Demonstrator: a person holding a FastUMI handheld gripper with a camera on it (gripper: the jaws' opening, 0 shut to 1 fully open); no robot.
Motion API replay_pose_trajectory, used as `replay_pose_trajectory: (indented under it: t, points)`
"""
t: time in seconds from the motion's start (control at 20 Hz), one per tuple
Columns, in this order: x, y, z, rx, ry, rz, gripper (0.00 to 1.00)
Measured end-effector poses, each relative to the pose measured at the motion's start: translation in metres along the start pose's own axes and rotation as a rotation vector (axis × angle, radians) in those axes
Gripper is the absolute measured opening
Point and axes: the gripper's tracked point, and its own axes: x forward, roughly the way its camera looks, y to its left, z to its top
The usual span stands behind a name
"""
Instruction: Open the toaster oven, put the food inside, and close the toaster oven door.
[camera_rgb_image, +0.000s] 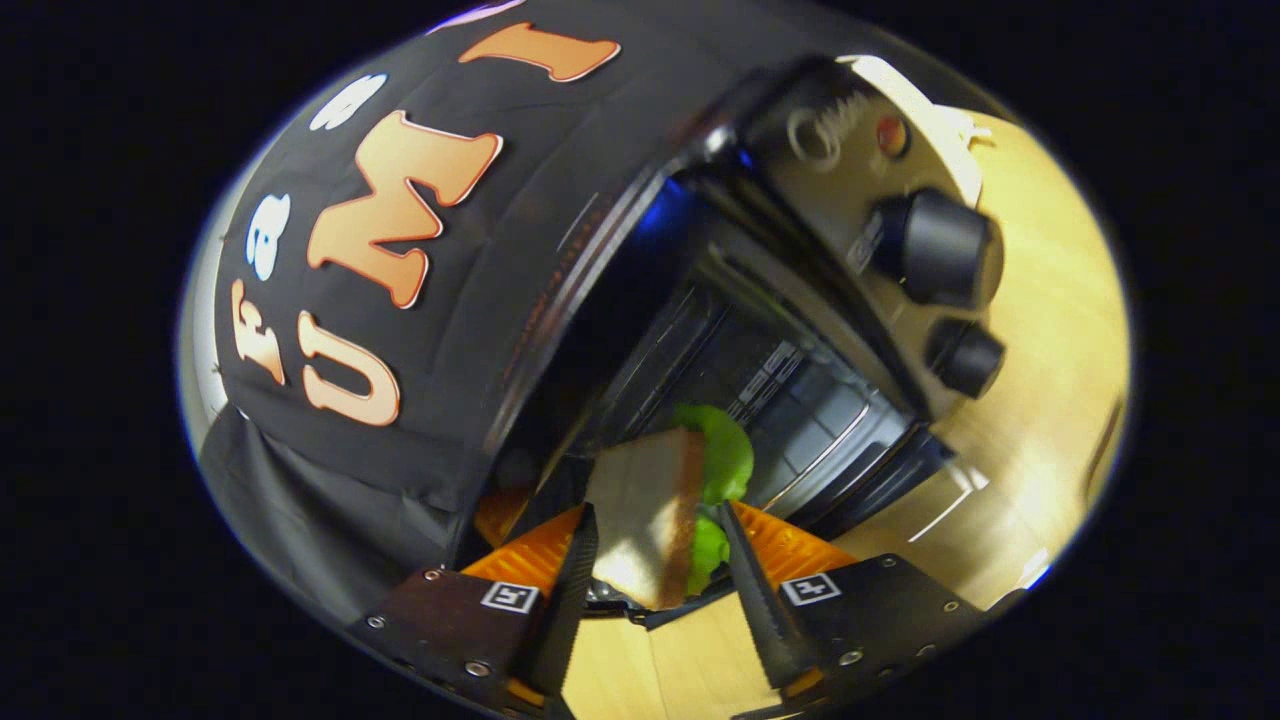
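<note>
Gripper (660, 545) clamped on a flat sandwich (645, 520) with ruffled lettuce, before the open toaster oven (800, 330)

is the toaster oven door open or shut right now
Open. The door hangs down, and the racks inside the oven show past it. The gripper is shut on the sandwich, right at the opening.

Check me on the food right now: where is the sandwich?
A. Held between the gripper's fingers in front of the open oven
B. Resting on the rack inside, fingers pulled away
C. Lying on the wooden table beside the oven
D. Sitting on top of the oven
A: the sandwich sits clamped between the fingers of the gripper, just ahead of the toaster oven, whose door is open.
</note>
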Motion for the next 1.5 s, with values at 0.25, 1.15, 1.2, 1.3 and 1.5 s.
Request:
replay_pose_trajectory:
  t: [0.25,1.15,1.2,1.3,1.5]
  points:
    - [-0.047,-0.034,-0.01,-0.17,0.091,-0.089,0.93]
    - [-0.186,-0.108,-0.114,-0.864,0.465,-0.193,0.98]
    - [-0.184,-0.112,-0.118,-0.884,0.473,-0.205,0.98]
    - [-0.173,-0.12,-0.127,-0.885,0.49,-0.228,0.98]
    - [-0.158,-0.125,-0.135,-0.874,0.494,-0.27,0.98]
